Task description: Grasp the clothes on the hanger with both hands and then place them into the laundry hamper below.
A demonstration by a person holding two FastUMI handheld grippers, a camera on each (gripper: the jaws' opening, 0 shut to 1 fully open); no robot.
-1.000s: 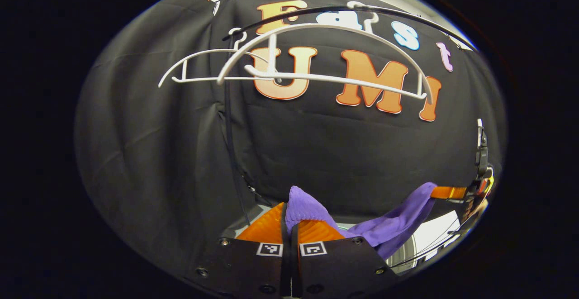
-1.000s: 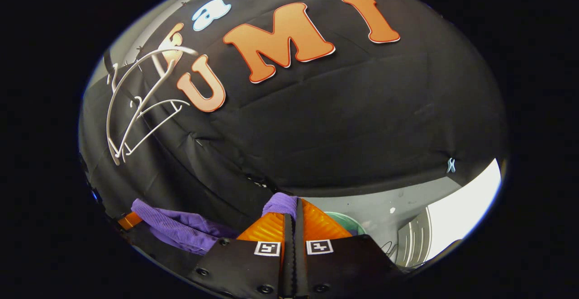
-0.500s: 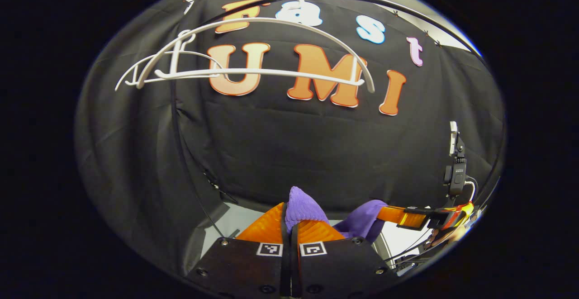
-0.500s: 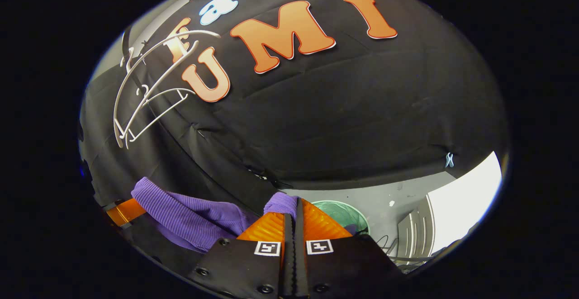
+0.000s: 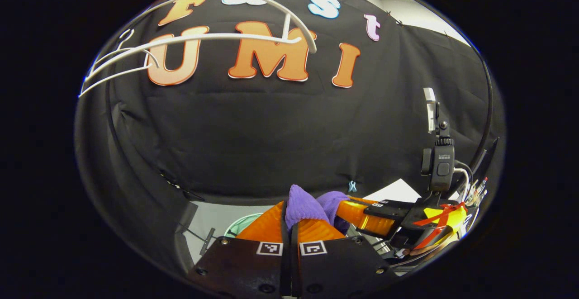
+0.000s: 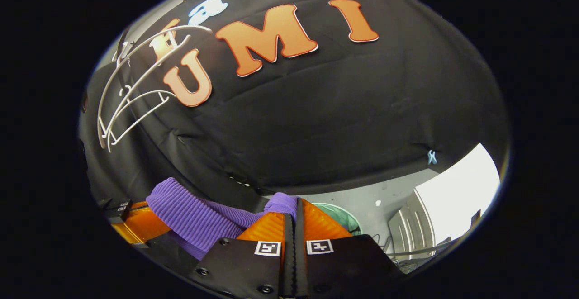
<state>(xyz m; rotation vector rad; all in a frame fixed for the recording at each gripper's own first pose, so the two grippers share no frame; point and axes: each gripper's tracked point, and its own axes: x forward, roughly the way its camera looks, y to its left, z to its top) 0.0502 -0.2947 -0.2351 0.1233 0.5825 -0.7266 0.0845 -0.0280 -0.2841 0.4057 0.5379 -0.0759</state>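
A purple ribbed garment (image 5: 302, 205) is pinched in my left gripper (image 5: 290, 220), which is shut on it. My right gripper (image 6: 292, 215) is shut on another part of the same garment (image 6: 199, 213), which sags between the two. In the left gripper view the right gripper (image 5: 362, 213) sits close by at the right, touching the cloth. In the right gripper view the left gripper (image 6: 135, 222) holds the cloth's far end at lower left. The bare white hangers (image 5: 199, 36) (image 6: 131, 95) hang above, to the upper left. The green hamper (image 6: 341, 215) (image 5: 242, 224) lies below, partly hidden by the fingers.
A black rail (image 5: 486, 109) curves down the right side behind the hangers. A white cabinet or box (image 6: 452, 199) stands on the grey floor (image 6: 384, 199) to the right of the hamper. A small clip (image 6: 432, 156) pins the black cloth wall.
Both grippers have come closer together, so the garment between them has bunched up. The hangers have slid up and left in the left gripper view; more of the hamper shows below.
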